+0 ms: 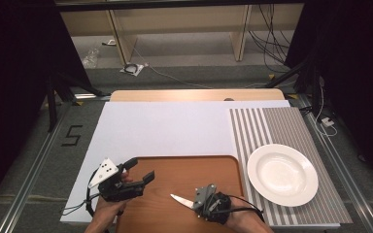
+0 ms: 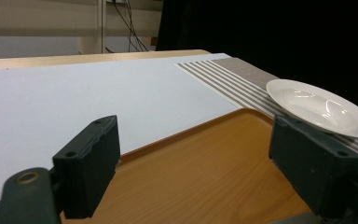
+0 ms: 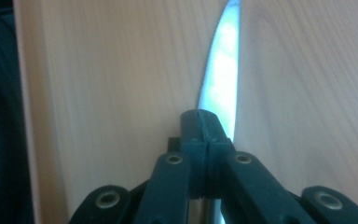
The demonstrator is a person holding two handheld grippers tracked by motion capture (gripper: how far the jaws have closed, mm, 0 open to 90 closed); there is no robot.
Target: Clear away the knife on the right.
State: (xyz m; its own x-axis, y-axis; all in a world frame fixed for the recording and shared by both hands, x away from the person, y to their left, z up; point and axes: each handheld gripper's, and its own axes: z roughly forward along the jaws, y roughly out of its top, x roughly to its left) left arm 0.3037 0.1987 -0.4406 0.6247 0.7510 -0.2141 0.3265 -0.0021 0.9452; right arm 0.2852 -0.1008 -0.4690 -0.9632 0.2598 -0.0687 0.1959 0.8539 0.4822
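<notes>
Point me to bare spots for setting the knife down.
Wooden tray is bare ahead of both claws. White sheet between tray and far table edge is bare too. Striped mat is free beyond the plate; the plate crowds its near half.

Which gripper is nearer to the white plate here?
Right. The right gripper, shut on a knife, is over the tray's right half, just left of the white plate. The left gripper, jaws open, is over the tray's left edge, farther away.

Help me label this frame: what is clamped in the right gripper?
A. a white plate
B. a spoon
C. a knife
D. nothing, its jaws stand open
C: the right gripper has its jaws shut on a knife, whose blade juts out over the wooden tray.
</notes>
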